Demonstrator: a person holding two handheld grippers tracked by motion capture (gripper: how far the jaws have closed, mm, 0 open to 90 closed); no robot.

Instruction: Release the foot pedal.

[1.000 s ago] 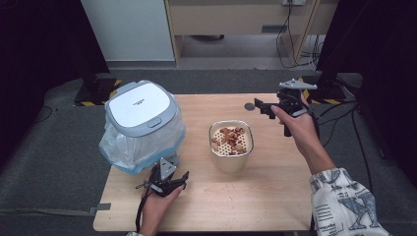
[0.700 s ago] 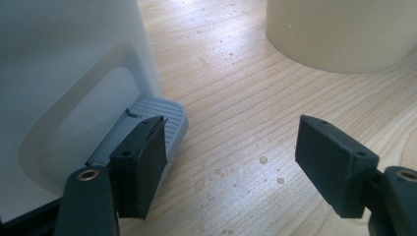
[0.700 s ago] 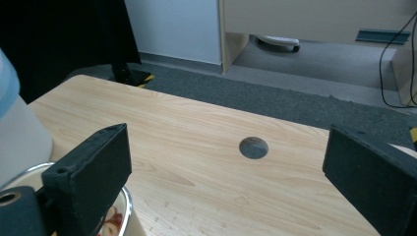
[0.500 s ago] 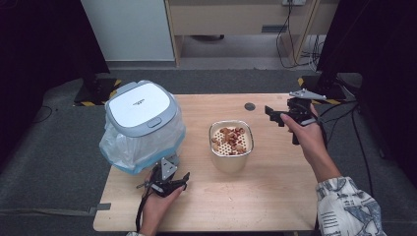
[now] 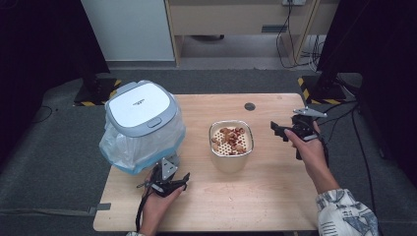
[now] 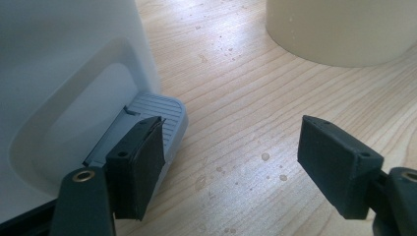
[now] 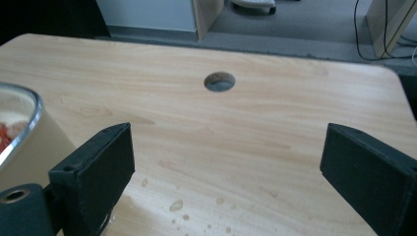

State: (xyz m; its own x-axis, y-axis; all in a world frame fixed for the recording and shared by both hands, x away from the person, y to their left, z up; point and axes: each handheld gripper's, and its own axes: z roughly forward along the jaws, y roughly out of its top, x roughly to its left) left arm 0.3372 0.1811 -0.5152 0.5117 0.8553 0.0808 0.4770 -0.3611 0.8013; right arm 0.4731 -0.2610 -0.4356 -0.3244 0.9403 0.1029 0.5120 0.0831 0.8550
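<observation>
**Both my grippers apart, one at the bin's pedal, one beside the pot**

My left gripper [image 5: 183, 178] sits low at the near foot of the pedal bin [image 5: 140, 109]; its jaws have just been widening and now stand well apart with nothing clamped; in the left gripper view one fingertip [image 6: 136, 164] lies over the bin's grey ribbed pedal [image 6: 160, 114], though I cannot tell whether it touches, while the other hangs above bare wood [image 6: 236, 98]; the cream pot's [image 6: 339, 29] wall rises beyond. My right gripper [image 5: 278, 131] hovers just right of the pot [image 5: 231, 146], whose strainer insert holds reddish-brown scraps; its jaws have just been narrowing a little yet remain apart and empty over the table, the cable hole [image 7: 219, 81] ahead. The bin lid carries a small mark I cannot read; the bin stands left of the pot, its plastic liner [image 5: 123, 150] bulging out beneath the lid.
</observation>
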